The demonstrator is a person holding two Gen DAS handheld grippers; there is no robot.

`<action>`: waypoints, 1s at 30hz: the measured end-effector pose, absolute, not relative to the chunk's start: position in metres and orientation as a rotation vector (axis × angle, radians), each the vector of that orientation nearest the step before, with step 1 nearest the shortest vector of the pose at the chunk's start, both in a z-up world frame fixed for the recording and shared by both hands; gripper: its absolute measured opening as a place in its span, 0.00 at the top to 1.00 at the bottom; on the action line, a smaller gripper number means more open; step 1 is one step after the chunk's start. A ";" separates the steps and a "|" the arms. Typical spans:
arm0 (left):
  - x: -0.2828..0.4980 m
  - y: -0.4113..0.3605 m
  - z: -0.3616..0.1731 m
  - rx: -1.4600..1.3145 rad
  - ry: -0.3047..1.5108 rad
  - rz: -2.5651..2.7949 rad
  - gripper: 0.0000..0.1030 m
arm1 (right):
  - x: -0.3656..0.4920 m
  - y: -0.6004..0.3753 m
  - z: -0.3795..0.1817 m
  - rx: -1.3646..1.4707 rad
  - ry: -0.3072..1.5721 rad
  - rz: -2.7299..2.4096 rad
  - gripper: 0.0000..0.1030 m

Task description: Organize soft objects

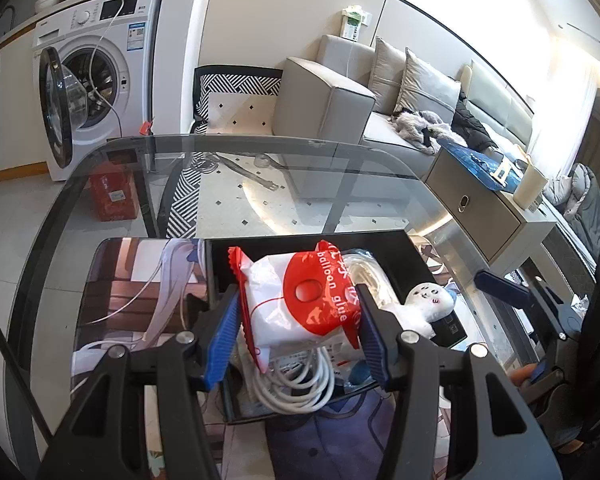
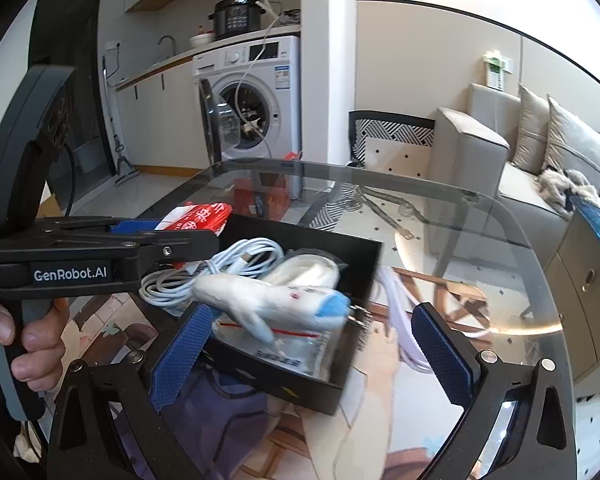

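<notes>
While the left gripper (image 1: 298, 330) is clamped on the red/white balloon glue bag (image 1: 300, 304) over the black tray (image 2: 356, 256), right gripper (image 2: 312, 354) is wide open w/ nothing held; white plush toy (image 2: 272, 300) sits on the tray's stuff.

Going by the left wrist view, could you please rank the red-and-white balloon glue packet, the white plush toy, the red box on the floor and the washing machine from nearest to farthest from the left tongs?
1. Balloon glue packet: between the left tongs, pads pressing it.
2. White plush toy: just right, in the black tray.
3. Red box: on the floor, beyond the glass table, left.
4. Washing machine: farthest, upper left, door open.
</notes>
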State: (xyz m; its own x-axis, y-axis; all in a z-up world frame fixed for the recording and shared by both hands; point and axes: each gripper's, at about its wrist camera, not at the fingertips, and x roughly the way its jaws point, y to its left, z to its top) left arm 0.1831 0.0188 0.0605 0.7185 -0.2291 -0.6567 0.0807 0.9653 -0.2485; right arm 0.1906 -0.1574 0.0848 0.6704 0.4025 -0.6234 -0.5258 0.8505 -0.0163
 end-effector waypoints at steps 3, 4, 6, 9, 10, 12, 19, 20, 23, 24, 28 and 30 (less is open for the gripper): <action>0.185 0.013 0.062 -0.200 0.747 -0.188 0.47 | 0.189 -0.166 0.085 -0.185 0.657 0.512 0.01; 0.186 0.009 0.062 -0.196 0.749 -0.196 0.47 | 0.189 -0.168 0.085 -0.183 0.657 0.504 0.01; 0.188 0.003 0.062 -0.183 0.752 -0.195 0.46 | 0.189 -0.171 0.084 -0.184 0.659 0.486 0.01; 0.193 -0.003 0.061 -0.164 0.764 -0.195 0.40 | 0.191 -0.175 0.083 -0.178 0.666 0.460 0.01; 0.195 -0.005 0.060 -0.158 0.775 -0.194 0.36 | 0.191 -0.176 0.083 -0.177 0.666 0.457 0.01; 0.198 -0.009 0.058 -0.142 0.794 -0.188 0.32 | 0.192 -0.179 0.084 -0.170 0.668 0.450 0.01; 0.187 -0.005 0.063 -0.145 0.758 -0.193 0.04 | 0.193 -0.175 0.079 -0.195 0.683 0.440 0.01; 0.185 -0.003 0.064 -0.143 0.750 -0.190 0.01 | 0.193 -0.174 0.077 -0.201 0.684 0.437 0.01; 0.174 0.001 0.069 -0.126 0.715 -0.171 0.00 | 0.188 -0.173 0.077 -0.200 0.675 0.447 0.01; 0.170 0.002 0.071 -0.118 0.703 -0.166 0.00 | 0.186 -0.173 0.078 -0.195 0.668 0.452 0.01; 0.155 0.009 0.072 -0.093 0.669 -0.131 0.00 | 0.175 -0.173 0.082 -0.186 0.638 0.467 0.01; 0.145 0.011 0.072 -0.064 0.644 -0.091 0.00 | 0.167 -0.174 0.084 -0.183 0.616 0.471 0.01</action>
